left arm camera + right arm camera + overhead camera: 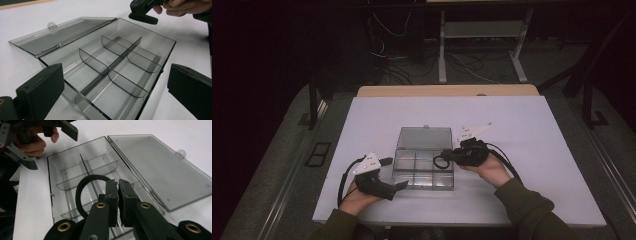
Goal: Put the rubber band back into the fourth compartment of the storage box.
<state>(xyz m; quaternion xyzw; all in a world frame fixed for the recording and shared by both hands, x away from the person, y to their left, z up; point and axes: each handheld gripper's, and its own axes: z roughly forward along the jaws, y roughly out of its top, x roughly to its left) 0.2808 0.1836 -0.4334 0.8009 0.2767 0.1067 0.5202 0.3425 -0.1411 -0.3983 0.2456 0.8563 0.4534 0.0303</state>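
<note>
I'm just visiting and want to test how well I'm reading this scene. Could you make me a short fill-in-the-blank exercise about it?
1. The right gripper is shut on a black ____.
2. The clear box has its lid lying ____.
3. Dividers split the box into ____ compartments.
4. The left gripper has its jaws ____.

Missing words: ring; open; six; open
</note>
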